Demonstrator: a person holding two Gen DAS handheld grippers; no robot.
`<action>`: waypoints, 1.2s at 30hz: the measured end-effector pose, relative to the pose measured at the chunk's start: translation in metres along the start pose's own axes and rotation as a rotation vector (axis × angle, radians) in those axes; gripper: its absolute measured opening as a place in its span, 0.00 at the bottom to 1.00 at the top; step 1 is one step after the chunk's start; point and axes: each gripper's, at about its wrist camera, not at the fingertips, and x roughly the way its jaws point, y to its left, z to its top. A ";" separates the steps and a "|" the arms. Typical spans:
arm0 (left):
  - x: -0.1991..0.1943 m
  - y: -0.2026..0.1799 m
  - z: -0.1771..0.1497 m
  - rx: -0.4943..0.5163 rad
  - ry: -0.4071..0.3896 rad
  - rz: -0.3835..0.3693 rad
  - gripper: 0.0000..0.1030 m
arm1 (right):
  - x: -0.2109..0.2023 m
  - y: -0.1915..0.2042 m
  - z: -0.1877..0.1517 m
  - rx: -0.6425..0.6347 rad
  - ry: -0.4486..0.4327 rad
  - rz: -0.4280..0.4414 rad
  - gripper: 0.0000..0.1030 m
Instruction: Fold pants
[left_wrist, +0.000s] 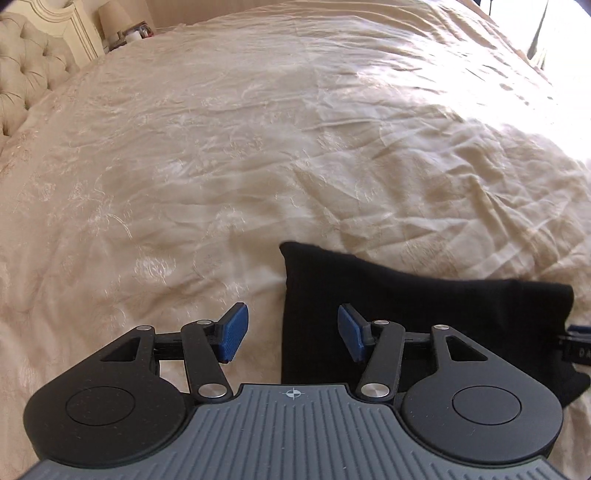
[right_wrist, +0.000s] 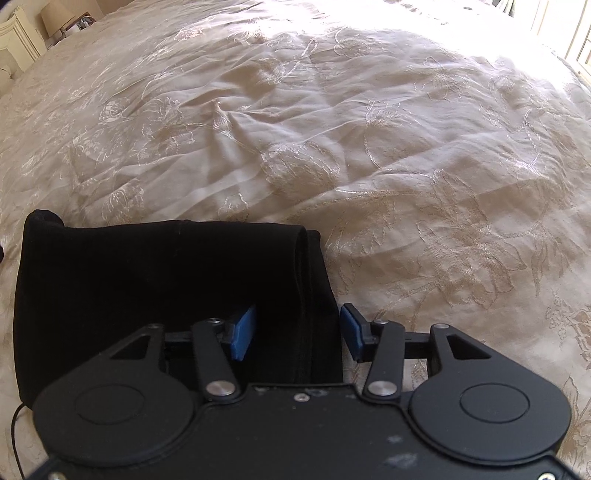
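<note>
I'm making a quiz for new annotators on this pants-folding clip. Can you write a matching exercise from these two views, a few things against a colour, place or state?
Things:
1. pants
2. bedspread
3. headboard
4. left gripper

Descriptions:
A. cream, embroidered, wrinkled
B. black, folded, lying on the bed
C. open, fingers on either side of the cloth's edge
D. tufted, far left corner of the left wrist view

Pairs: 1-B, 2-A, 3-D, 4-C
</note>
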 end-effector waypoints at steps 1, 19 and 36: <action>0.005 -0.003 -0.004 0.008 0.022 -0.015 0.51 | 0.000 0.001 0.000 -0.003 0.000 -0.002 0.47; 0.033 0.020 -0.034 -0.097 0.126 -0.061 0.61 | -0.027 -0.002 -0.006 0.017 -0.024 -0.038 0.49; 0.029 0.023 -0.076 -0.028 0.146 -0.078 0.61 | -0.040 0.000 -0.051 -0.120 -0.009 0.038 0.49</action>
